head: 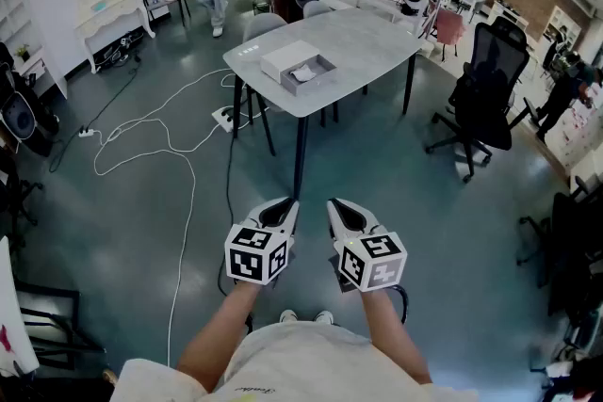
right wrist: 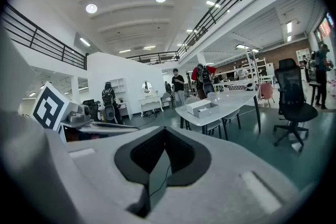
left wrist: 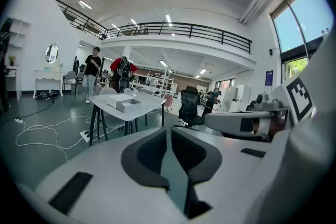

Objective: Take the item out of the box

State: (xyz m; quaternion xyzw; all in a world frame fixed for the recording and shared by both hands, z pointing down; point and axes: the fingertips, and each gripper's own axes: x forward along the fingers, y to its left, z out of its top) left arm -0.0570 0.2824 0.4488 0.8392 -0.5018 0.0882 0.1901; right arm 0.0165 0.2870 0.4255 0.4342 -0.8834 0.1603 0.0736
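Two clenched, empty: left tool [head: 281,206], right tool [head: 340,206] | box [head: 284,61] open-topped, lying diagonally on table [head: 377,33]

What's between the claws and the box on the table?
Only bare floor and the table's front leg lie before the box, seen in the head view.

Grey table [head: 367,38] w/ open white box [head: 316,75] + lid [head: 285,58] touching alongside, nr left edge
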